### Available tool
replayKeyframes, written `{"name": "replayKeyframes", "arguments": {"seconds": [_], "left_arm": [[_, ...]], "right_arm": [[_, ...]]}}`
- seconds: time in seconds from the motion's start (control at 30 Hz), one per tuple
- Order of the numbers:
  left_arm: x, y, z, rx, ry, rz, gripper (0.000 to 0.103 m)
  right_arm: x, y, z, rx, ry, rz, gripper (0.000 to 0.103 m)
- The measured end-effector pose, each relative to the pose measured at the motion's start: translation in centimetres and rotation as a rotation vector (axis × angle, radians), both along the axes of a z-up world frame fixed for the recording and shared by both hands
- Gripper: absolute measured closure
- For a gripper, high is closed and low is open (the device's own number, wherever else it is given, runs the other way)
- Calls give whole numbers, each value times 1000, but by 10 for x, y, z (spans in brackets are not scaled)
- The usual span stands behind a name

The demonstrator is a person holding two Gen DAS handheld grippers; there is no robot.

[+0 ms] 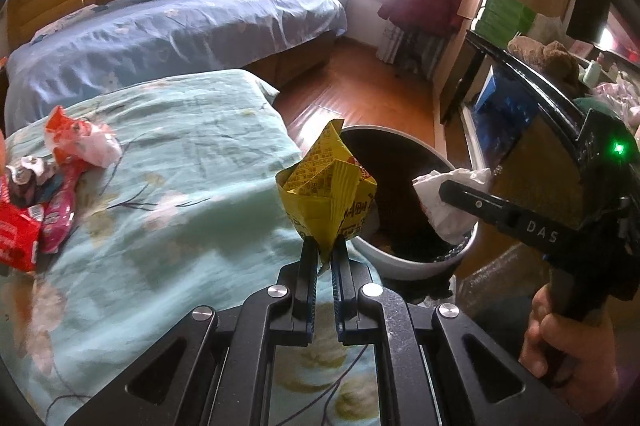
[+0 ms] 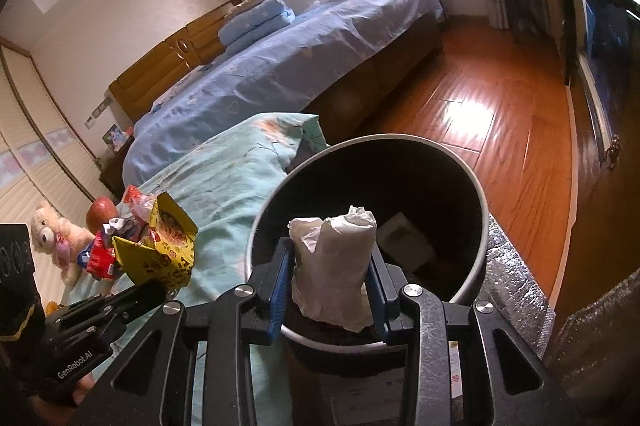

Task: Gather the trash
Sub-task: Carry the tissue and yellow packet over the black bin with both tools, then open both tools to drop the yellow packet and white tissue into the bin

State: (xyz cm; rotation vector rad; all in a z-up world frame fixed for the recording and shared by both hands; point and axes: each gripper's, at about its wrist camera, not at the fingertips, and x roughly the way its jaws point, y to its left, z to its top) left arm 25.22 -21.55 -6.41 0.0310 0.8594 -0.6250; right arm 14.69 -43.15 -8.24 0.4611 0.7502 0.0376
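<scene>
My left gripper (image 1: 324, 246) is shut on a yellow snack wrapper (image 1: 326, 186) and holds it above the edge of the teal-covered bed, just left of the round trash bin (image 1: 404, 262). My right gripper (image 2: 330, 262) is shut on a crumpled white paper wad (image 2: 334, 266) and holds it over the bin's near rim (image 2: 478, 186). The wad also shows in the left wrist view (image 1: 444, 202), and the yellow wrapper in the right wrist view (image 2: 160, 250). The bin holds a white scrap (image 2: 404, 242).
More trash lies on the teal bedcover (image 1: 180, 194): a red and white bag (image 1: 80, 142), pink and red wrappers (image 1: 36, 222). An apple (image 2: 102, 212) and a teddy bear (image 2: 56, 238) lie beyond. A blue bed (image 1: 168, 30), wooden floor (image 2: 480, 106) and a cabinet stand around.
</scene>
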Motion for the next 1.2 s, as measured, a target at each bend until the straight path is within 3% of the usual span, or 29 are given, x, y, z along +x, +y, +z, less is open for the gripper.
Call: {"name": "replayKeyframes", "arguments": {"seconds": [0.77, 0.97, 1.1, 1.2], "left_arm": [[30, -49, -9, 16, 30, -33, 97], [34, -59, -8, 21, 30, -38, 96], [36, -58, -8, 12, 29, -29, 78], [34, -54, -8, 1, 27, -21, 73]], "right_arm": [[18, -18, -6, -7, 50, -22, 64], [20, -21, -9, -2, 65, -24, 56], [18, -23, -7, 9, 59, -30, 42], [15, -25, -5, 9, 47, -33, 36]]}}
